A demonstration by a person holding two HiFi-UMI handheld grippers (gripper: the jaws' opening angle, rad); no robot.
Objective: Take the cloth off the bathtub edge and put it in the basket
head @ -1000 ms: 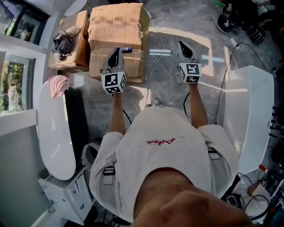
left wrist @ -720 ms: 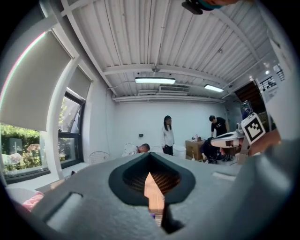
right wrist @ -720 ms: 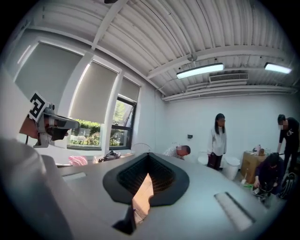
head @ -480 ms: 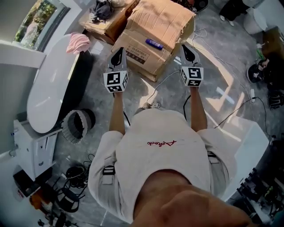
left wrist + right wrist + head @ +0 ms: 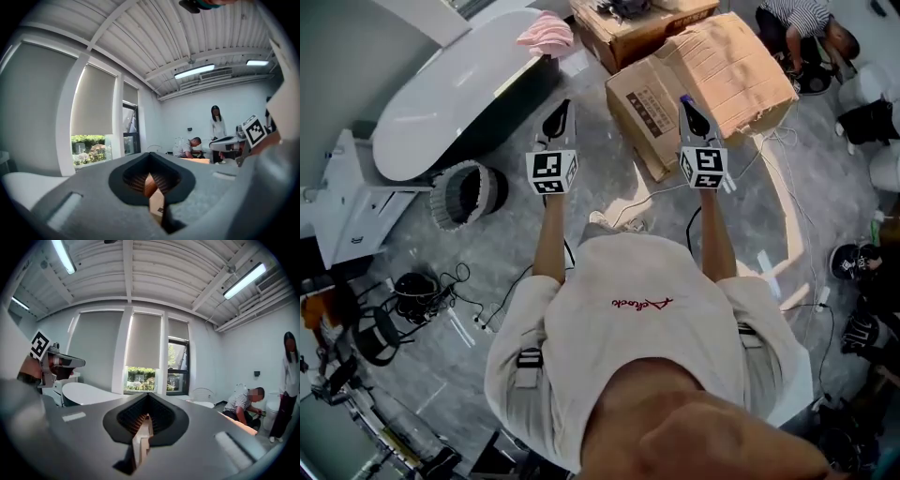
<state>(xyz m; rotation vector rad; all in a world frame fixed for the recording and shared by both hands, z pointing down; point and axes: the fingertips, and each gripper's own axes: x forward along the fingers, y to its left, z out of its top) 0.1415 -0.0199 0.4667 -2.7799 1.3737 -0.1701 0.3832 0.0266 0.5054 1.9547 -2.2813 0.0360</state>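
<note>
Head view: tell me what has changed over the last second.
The person has turned: the bathtub and the pink cloth on its edge swung from the picture's left to the top, the cardboard boxes to the upper right, and the basket came into full view. Nothing was taken or released. The left tongs and right tongs stay shut, empty, held out ahead; the cloth stays on the edge.

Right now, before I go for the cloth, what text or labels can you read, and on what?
Red script on shirt: too blurred to read.
Black print on cardboard box: too small to read.
Cubes on left gripper and right gripper: square markers, no words.
</note>
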